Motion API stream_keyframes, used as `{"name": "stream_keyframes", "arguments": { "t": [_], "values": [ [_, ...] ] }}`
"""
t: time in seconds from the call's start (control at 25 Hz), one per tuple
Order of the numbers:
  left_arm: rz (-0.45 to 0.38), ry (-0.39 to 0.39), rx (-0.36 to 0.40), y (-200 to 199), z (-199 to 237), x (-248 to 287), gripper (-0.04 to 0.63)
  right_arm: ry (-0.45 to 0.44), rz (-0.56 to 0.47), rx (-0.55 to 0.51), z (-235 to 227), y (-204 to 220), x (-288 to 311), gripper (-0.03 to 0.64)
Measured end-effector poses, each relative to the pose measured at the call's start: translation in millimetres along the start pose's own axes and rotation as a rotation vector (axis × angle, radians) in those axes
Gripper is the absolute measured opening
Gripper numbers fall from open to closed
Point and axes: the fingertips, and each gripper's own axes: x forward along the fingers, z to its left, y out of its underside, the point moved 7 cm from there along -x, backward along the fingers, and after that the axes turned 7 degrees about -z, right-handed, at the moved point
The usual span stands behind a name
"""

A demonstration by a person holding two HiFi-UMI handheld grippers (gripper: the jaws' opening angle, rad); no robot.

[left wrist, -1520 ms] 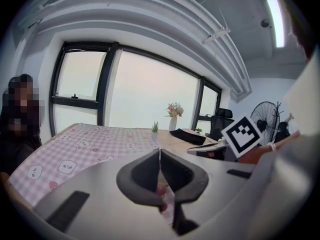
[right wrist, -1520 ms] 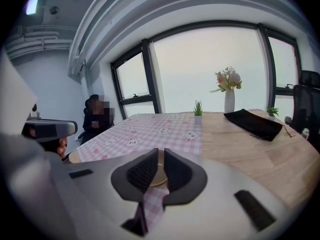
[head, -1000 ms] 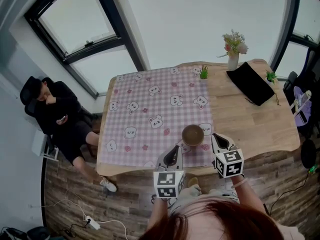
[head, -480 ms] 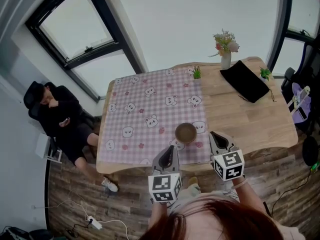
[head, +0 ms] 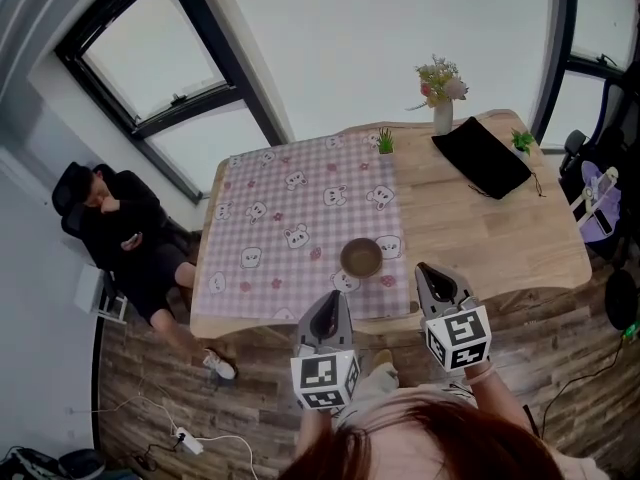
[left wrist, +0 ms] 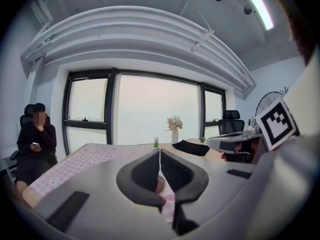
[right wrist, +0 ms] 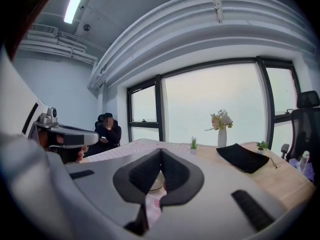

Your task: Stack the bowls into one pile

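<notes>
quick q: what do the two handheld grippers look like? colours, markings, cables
Both match. The left gripper and right gripper have pale grey bodies tapering to two black, curved pads. Each carries a white cube printed with black square markers. No cables show.
</notes>
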Motion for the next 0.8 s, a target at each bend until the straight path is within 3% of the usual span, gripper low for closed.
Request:
{"name": "stream_keyframes", "arguments": {
  "t": [0.8],
  "values": [
    [-0.013,0.002,0.018,1,-50,-60,0.012,0.021,-0.077,-0.042,7,-10,-80,0.000]
  ]
}}
